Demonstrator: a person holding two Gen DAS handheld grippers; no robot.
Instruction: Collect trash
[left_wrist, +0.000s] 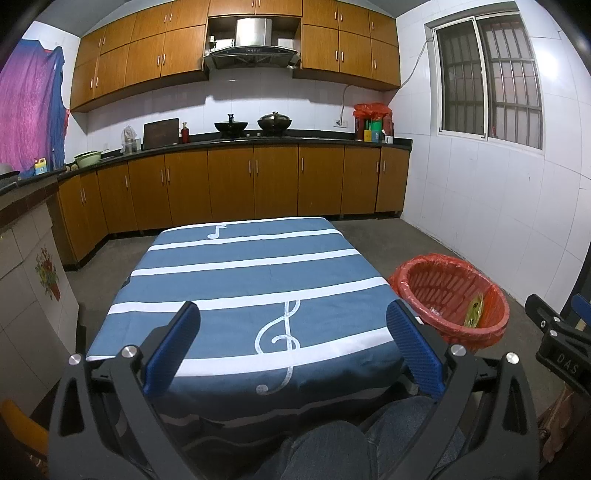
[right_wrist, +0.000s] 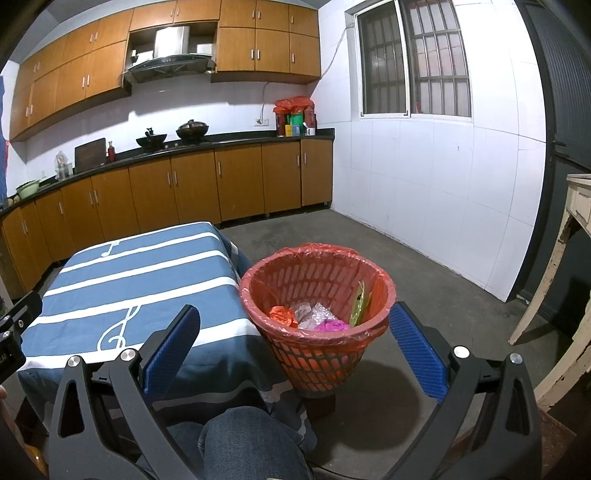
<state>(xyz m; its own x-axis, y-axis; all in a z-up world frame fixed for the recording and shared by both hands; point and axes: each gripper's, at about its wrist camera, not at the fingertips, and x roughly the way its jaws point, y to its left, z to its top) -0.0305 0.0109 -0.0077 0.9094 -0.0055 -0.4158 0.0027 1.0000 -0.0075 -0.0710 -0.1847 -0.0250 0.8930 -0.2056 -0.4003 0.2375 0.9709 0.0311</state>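
the crumpled wrappers (right_wrist: 310, 315) lie in the red lined basket (right_wrist: 384, 291) beside the cloth-covered surface (right_wrist: 147, 266), likely light, soft and crushable, best pinched at a fold; left gripper (left_wrist: 293, 323) and right gripper (right_wrist: 295, 325) gape wide, empty.

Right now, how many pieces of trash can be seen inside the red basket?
4 in the basket: orange wad at left, clear plastic in the middle, pink wad in front, green wrapper against the right wall. More may lie beneath.
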